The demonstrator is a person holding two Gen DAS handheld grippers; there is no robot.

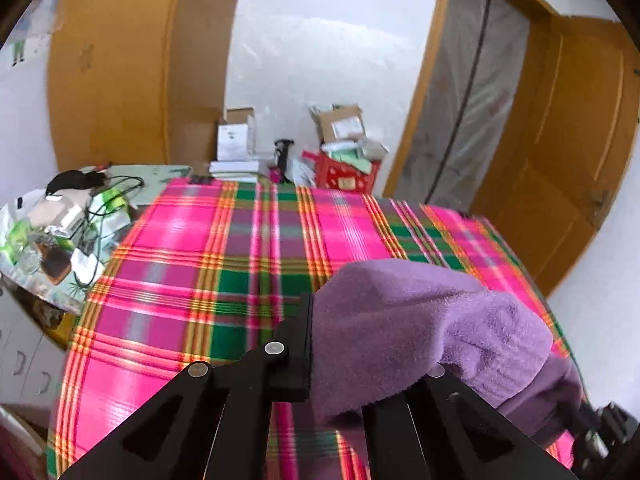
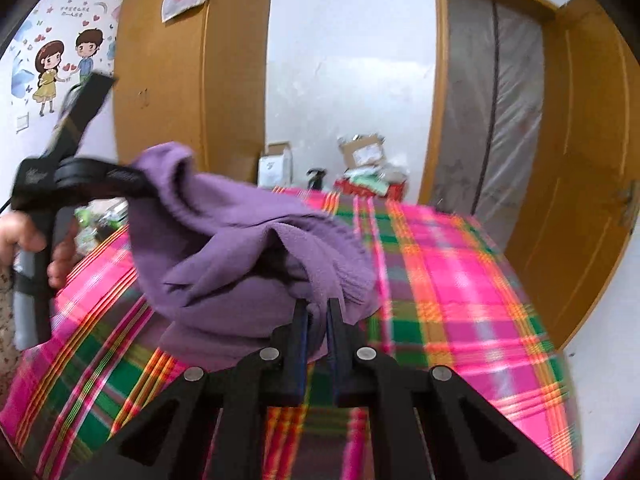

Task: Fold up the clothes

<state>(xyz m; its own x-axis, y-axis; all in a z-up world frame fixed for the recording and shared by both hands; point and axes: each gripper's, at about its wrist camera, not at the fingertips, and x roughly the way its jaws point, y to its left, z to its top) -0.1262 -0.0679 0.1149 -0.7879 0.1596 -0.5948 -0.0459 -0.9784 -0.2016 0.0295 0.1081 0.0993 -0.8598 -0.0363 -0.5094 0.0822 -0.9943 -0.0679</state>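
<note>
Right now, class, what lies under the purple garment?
Under the purple garment lies the plaid cloth. Anything beneath that cloth is covered.

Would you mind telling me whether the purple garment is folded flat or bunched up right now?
Bunched up. The purple garment hangs in loose folds above the plaid cloth, pinched by the right gripper and left gripper.

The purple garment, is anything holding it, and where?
Both: the left gripper and the right gripper are each shut on an edge of the purple garment.
</note>
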